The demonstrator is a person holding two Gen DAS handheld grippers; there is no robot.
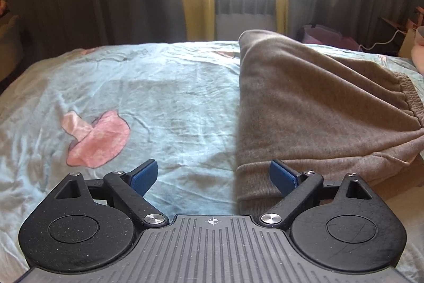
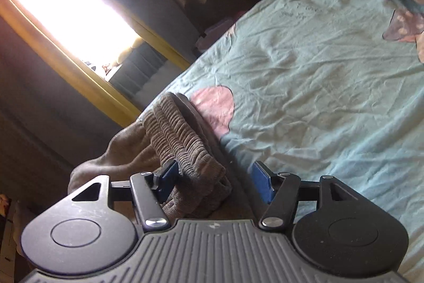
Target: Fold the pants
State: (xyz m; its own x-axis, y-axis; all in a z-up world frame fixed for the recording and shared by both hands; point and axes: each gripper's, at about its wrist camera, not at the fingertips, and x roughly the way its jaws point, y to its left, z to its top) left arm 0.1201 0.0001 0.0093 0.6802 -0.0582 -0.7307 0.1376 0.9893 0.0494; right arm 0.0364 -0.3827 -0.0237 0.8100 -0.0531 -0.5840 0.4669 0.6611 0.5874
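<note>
The brown sweatpants (image 1: 318,108) lie on the blue bedsheet (image 1: 159,97), at the right of the frame. The left gripper (image 1: 214,178) is spread wide, holding nothing. The right gripper (image 2: 216,183) is let go too, with the stretchy waistband (image 2: 182,139) between its fingers.

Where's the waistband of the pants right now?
In the right wrist view the ribbed waistband lies on the bed sheet, lower left of centre, between the open right gripper's fingers, beside a pink print.
</note>
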